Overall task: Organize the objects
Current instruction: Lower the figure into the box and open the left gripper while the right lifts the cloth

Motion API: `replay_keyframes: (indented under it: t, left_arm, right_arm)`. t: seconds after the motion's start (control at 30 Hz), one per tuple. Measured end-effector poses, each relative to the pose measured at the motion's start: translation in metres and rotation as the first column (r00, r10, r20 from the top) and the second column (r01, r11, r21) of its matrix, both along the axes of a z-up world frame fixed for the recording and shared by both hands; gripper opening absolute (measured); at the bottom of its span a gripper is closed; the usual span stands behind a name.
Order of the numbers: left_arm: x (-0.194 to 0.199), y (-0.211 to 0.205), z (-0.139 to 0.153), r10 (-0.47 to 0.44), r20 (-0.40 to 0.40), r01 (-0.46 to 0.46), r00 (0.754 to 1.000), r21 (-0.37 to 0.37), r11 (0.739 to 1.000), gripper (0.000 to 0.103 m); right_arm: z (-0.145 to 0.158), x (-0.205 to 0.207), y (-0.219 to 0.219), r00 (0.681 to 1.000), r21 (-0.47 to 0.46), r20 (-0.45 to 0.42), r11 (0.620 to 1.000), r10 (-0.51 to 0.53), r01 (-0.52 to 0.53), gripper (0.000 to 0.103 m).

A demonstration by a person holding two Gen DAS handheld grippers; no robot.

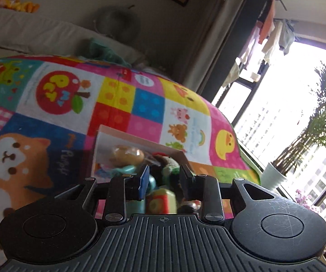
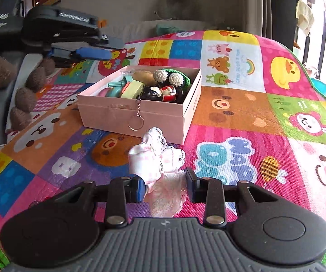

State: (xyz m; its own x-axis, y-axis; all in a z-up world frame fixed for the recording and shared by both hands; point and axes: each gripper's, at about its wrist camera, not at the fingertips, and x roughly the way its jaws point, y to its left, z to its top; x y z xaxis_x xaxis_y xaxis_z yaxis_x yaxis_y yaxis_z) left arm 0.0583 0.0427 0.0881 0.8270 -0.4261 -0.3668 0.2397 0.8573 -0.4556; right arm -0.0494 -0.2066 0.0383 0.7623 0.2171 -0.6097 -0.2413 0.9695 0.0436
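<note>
My right gripper [image 2: 165,184] sits spread wide around the white lacy cloth [image 2: 157,158] on the play mat [image 2: 242,117], just short of the pink box's [image 2: 140,113] near corner, while my left gripper [image 1: 164,176] hangs parted, holding nothing, above the box's crowded toys [image 1: 126,156].

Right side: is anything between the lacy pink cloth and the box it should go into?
Nothing visible blocks it. The lacy pink cloth sits between the right gripper's open fingers, just in front of the pink box. Only a key ring hangs over the box's near wall.
</note>
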Motion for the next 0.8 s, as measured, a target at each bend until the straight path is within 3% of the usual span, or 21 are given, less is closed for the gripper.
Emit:
replay_keyframes:
  t: [0.17,0.33,0.47,0.73,0.8]
  left_arm:
    - [-0.033,0.032,-0.026,0.034,-0.016,-0.033,0.999,0.029,0.999,0.032]
    - [-0.049,0.034,-0.054,0.018,-0.019,-0.017,1.000,0.070,0.997,0.032]
    - [-0.050,0.033,-0.072,-0.014,-0.031,0.014,0.999,0.020,1.000,0.031]
    - [-0.054,0.036,-0.082,-0.064,-0.015,0.063,0.998,-0.048,0.997,0.031]
    - [-0.053,0.041,-0.083,-0.063,-0.014,0.062,0.998,-0.079,0.995,0.031]
  right_arm:
    - [0.016,0.018,0.005,1.000,0.044,-0.013,0.999,0.017,-0.017,0.034]
    - [0.061,0.057,0.018,0.999,0.082,0.032,0.996,0.041,-0.044,0.034]
    - [0.087,0.111,0.037,0.999,0.102,0.014,0.994,0.029,-0.030,0.034]
    - [0.084,0.228,0.097,0.997,0.056,-0.070,0.998,0.019,-0.015,0.034]
    - [0.076,0.261,0.109,0.992,0.067,-0.127,0.998,0.019,-0.011,0.034]
